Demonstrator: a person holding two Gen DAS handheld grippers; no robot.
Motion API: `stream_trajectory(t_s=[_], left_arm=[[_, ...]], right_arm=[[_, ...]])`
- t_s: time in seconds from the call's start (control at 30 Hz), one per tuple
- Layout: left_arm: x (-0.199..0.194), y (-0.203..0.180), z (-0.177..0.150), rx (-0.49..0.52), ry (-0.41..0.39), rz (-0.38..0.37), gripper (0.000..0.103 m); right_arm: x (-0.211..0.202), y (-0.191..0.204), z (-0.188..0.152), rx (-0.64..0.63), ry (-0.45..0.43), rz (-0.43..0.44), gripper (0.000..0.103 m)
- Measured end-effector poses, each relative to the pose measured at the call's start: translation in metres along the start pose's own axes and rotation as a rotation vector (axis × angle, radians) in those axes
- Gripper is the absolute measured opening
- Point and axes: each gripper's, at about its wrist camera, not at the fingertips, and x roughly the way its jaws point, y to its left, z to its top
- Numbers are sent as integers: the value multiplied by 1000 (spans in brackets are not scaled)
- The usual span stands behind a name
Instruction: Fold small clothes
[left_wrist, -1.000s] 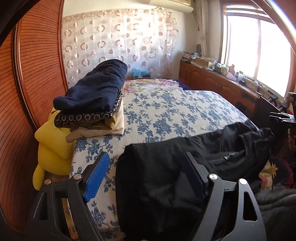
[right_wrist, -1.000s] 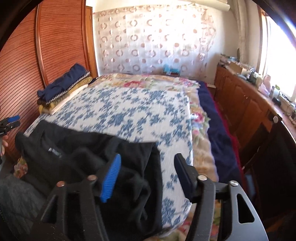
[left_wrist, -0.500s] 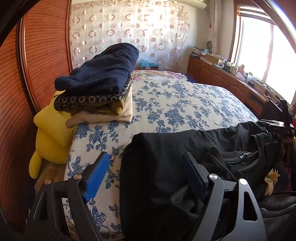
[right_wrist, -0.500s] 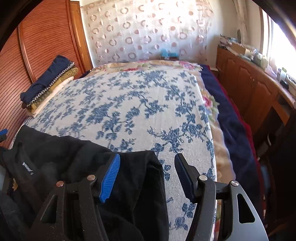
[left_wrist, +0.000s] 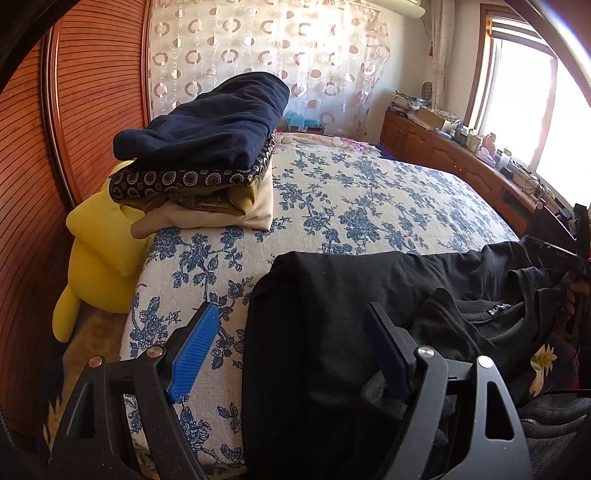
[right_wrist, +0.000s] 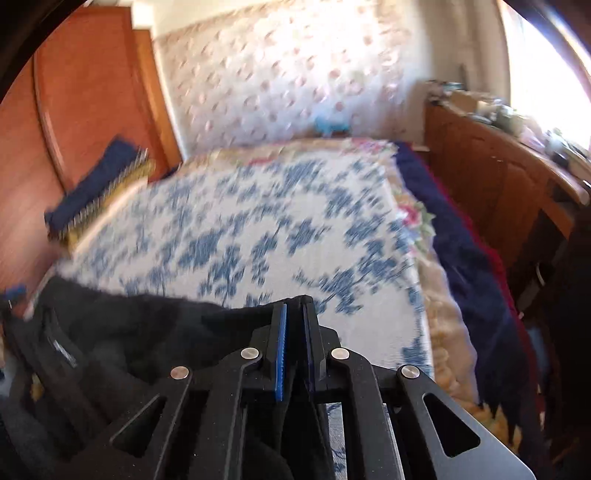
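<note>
Left wrist: black garment (left_wrist: 332, 332) lies lengthwise left-right across bed (left_wrist: 369, 206).

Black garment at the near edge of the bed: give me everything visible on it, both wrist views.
The black garment is soft, matte knit fabric, crumpled and unfolded, lying across the near edge of the blue-floral bedspread. A small label with pale lettering shows near a curved hem or neckline. The left gripper straddles one end, jaws apart, fabric between the fingers. The right gripper is shut on the other end's edge. That view is motion-blurred. The garment type is unclear.
</note>
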Motion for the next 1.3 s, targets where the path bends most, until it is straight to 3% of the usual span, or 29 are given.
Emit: stream_trajectory(t_s=[0.1,0.33,0.37,0.43,0.47,0.5,0.67,0.93,1.2,1.3], left_arm=[[1,2,0,-4,0,2,81],[13,1,12,12,7,-7,81],[15,2,14,8,8,-15,81],[20,4,19,2,14,-32,81],[23,6,21,2,17,-37,81],[28,7,24,1,24,-38,80],[46,12,28,-7,82,-58,64],[64,13,19,-17,152,-97,63],[64,14,17,-34,141,-102,59],[63,16,17,-38,136,-104,59]], right_arm=[[-5,-4,-1,-3,4,-114,1],[-10,-1,0,-18,6,-40,1],[-10,0,1,-21,6,-35,6],[-8,6,1,-42,9,-31,29],[-7,5,1,-51,13,-26,51],[-4,4,0,-57,18,-23,61],[13,-2,3,-76,73,-46,63],[26,2,2,-94,156,-17,64],[33,3,-1,-112,175,-77,84],[34,3,0,-108,179,-86,86]])
